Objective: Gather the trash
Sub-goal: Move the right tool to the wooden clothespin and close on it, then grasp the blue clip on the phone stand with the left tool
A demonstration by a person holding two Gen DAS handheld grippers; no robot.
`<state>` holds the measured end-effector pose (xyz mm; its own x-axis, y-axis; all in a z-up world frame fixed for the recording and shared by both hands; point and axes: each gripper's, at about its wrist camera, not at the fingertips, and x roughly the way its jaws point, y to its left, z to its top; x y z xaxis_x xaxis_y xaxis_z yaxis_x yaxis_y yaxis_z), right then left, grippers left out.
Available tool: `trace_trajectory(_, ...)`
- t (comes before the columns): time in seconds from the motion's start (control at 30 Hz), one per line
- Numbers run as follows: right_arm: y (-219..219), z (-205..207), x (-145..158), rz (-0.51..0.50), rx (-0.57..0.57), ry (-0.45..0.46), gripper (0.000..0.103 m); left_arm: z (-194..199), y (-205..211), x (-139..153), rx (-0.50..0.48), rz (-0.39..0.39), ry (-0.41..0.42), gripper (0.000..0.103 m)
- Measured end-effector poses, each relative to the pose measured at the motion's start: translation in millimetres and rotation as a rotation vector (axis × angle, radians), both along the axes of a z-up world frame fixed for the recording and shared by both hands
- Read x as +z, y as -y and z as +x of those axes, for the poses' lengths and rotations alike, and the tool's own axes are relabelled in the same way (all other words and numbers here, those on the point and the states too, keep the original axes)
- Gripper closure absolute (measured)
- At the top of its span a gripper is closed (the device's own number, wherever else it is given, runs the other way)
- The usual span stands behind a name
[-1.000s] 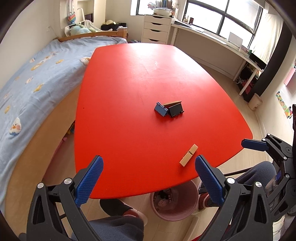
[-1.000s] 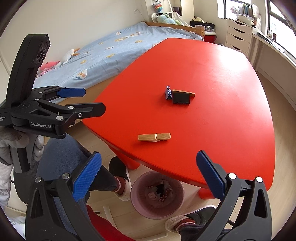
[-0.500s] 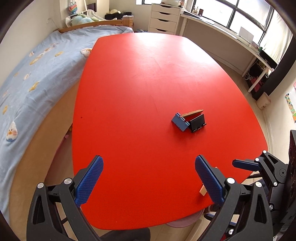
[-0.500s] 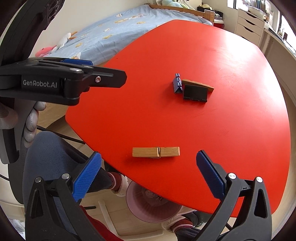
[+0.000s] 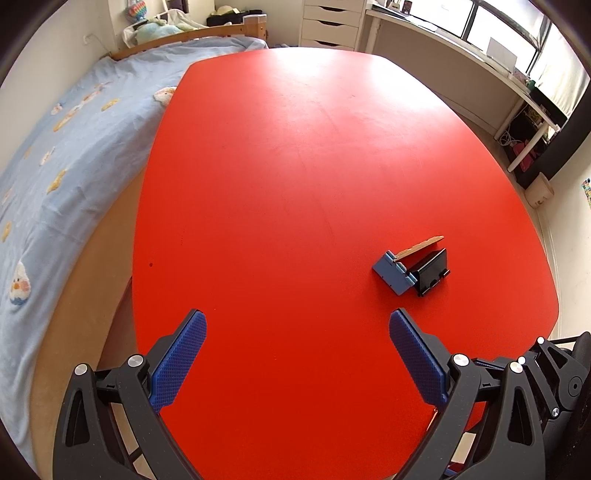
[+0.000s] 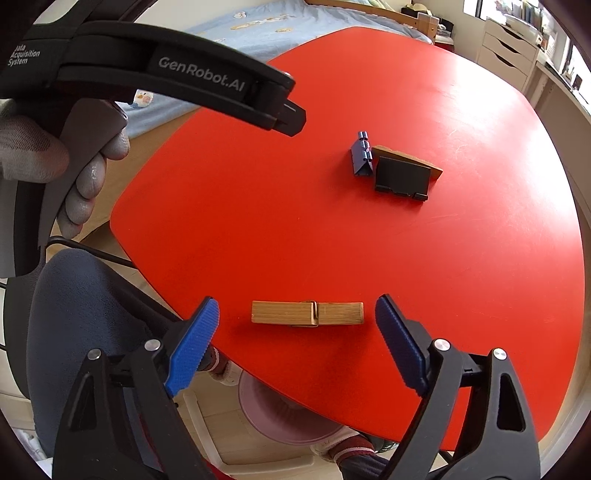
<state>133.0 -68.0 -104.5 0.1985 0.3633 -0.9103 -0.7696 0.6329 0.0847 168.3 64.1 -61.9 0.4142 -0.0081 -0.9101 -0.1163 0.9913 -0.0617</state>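
One wooden clothespin (image 6: pixel 307 313) lies between spread right claw (image 6: pixel 297 319) fingers, untouched; left claw (image 5: pixel 297 334) spread.

Clothespin (image 6: pixel 307 313) on table (image 6: pixel 461 258), bin (image 6: pixel 280 421) beneath

Left gripper (image 5: pixel 297 354) and right gripper (image 6: pixel 297 325), jaws spread wide, empty.

Bright daylight from the windows (image 5: pixel 506 33) glares pale across the table's (image 5: pixel 295 184) far end; sharp focus, fisheye bending edges, dark corners
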Motion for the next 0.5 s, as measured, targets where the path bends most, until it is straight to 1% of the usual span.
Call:
trace_trajectory(0.03,-0.5,-0.1,-1.0,0.000,0.001,-0.002,0.022,0.5,-0.3,-0.1,0.000,0.001,0.001,0.008)
trace_trajectory(0.13,-1.4,-2.6,-3.2,-0.002,-0.002,0.005,0.026,0.9,0.0,-0.6,-0.002,0.001,0.001,0.008)
trace_trajectory(0.23,-0.8,-4.5,-2.7,-0.014,0.000,0.021,0.037,2.2,-0.2,-0.2,-0.005,0.000,0.003,0.008)
trace_trajectory(0.33,-2.0,-4.8,0.1,-0.021,0.002,0.027,0.043,3.6,-0.2,0.3,-0.011,0.000,0.005,0.008)
trace_trajectory(0.5,3.3,-13.3,1.9,-0.015,0.003,0.028,0.043,6.7,2.7,3.0,-0.027,0.004,0.015,0.008)
